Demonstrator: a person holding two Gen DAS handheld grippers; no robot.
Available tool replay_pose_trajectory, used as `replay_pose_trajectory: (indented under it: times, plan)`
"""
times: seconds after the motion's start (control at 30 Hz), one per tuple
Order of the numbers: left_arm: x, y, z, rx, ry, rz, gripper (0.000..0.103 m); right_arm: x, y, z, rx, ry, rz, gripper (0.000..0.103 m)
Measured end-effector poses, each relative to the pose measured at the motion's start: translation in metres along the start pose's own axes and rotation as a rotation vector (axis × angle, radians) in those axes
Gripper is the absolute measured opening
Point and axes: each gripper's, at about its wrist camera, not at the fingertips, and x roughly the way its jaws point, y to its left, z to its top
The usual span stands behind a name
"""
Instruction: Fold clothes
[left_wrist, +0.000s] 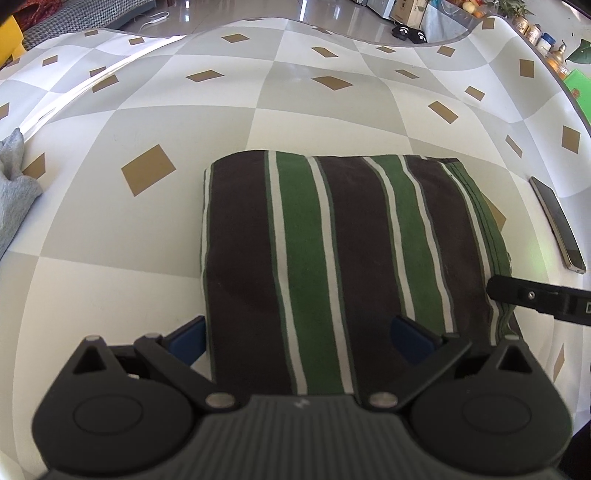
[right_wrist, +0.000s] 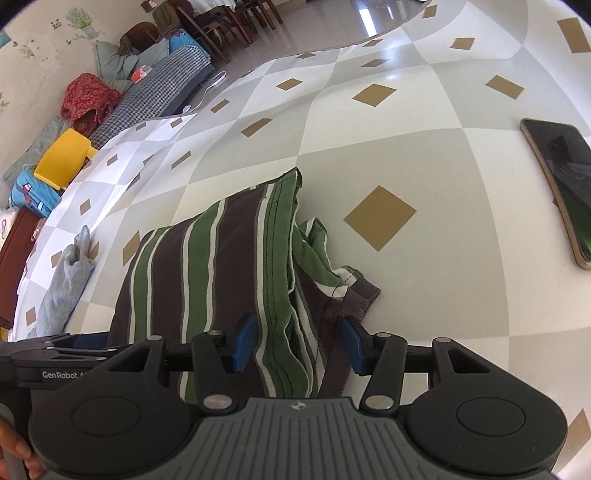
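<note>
Glossy floor (left_wrist: 236, 14), checked sofa (right_wrist: 147, 99), chairs (right_wrist: 229, 22) beyond.

Both wrist views low, close, forward over table; share striped garment (left_wrist: 351, 251).

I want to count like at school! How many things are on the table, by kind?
Clothes: 2, the striped shirt and the grey garment
Phones: 1, the phone
Total: 3
</note>
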Motion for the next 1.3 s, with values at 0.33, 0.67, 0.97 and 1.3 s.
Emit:
replay_pose_trajectory:
  times: [0.33,0.67,0.97,1.3]
  plan:
    - [0.002,0.012,0.020,0.009,0.057,-0.023,0.103,0.002,-0.027,0.028,0.031,0.062,0.149,0.050]
    - [0.015,0.013,0.023,0.001,0.064,-0.050,0.103,0.011,-0.050,0.052,0.071,0.067,0.171,0.052]
    - [0.018,0.009,0.027,0.020,0.045,-0.065,0.103,0.026,-0.050,0.056,0.154,0.077,0.223,0.055]
    - [0.020,0.010,0.030,0.017,0.036,-0.092,0.103,0.022,-0.057,0.054,0.237,0.084,0.175,0.055]
